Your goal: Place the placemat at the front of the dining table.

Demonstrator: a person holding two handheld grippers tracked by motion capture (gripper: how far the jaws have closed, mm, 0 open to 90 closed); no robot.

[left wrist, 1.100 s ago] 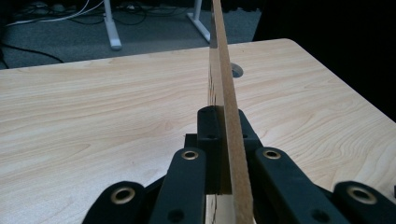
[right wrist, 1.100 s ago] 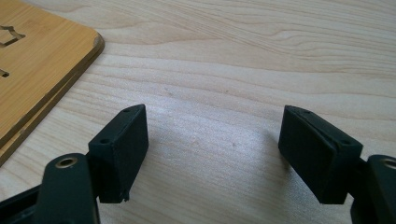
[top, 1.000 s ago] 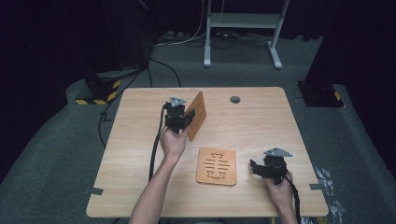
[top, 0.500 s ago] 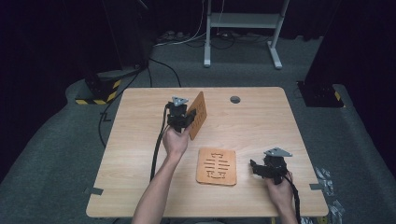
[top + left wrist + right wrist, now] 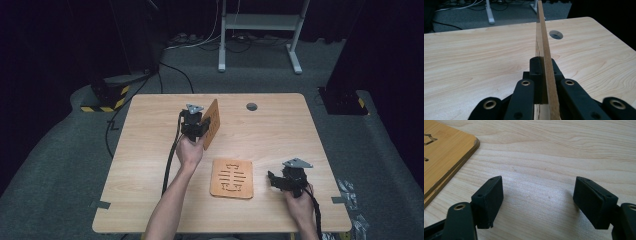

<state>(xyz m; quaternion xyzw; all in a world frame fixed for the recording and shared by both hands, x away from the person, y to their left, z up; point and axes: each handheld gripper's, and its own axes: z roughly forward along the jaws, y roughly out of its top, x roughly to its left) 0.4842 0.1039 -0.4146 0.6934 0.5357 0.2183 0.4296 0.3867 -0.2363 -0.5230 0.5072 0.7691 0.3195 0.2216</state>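
Left gripper (image 5: pixel 199 126): we see it above the middle of the worktop (image 5: pixel 150 150), its jaws pressed onto a thin wooden board (image 5: pixel 212 122) that stands on edge.
Board: in the left gripper view we look along its narrow edge (image 5: pixel 544 50); it runs straight away from us between the two jaws, upright. We cannot tell whether its lower edge touches the worktop.
Right gripper (image 5: pixel 274 180): we find it low over the worktop at the near right, jaws spread wide with nothing between them; its own view shows bare wood grain between the two pads (image 5: pixel 489 200).
Slotted board (image 5: pixel 231 178): it lies flat on the worktop, just left of the right gripper and near the held board; we see its rounded corner (image 5: pixel 446 152) in the right gripper view.
Hole (image 5: pixel 251 106): a round opening in the worktop near the far edge, beyond the held board.
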